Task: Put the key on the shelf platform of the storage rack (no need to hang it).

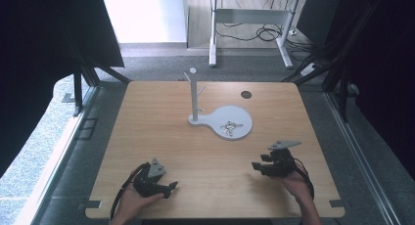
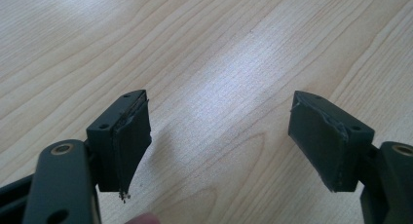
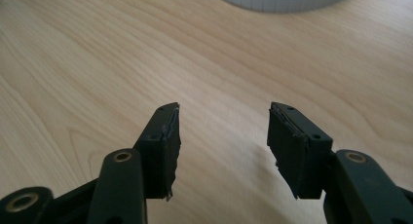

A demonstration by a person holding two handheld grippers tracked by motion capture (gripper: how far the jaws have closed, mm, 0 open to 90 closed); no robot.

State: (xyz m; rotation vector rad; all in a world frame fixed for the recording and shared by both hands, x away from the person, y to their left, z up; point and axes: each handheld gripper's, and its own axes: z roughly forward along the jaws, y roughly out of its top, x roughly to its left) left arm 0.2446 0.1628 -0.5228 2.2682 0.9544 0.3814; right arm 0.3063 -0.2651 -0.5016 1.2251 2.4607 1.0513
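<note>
Keys: a small bunch of silvery metal keys lies flat in the round dish of the pale grey stand base, near the middle of the table and towards its far half.

Direction from your tools: the keys lie ahead of both grippers; from your right gripper they are forward and a little left, from your left gripper forward and well to the right.

Nearer hand: your right one, by my judgement; the rim of the grey dish already shows at the top of the right gripper view.

Long axis: the bunch is too small to tell how it lies, so settle your approach angle once you are close.

Right gripper state: jaws apart with a clear gap, nothing between them, bare wood below.

Left gripper state: jaws spread wider, holding nothing, low over the light wooden table.

Hanging post: a thin grey upright post with short side pegs rises from the narrow end of the base, just left of the keys.

In the way: nothing lies between your right gripper and the dish; the raised rim is the one thing to clear, and the post stands close on the left.

Elsewhere: a dark round cable hole sits behind the dish, well clear.
</note>
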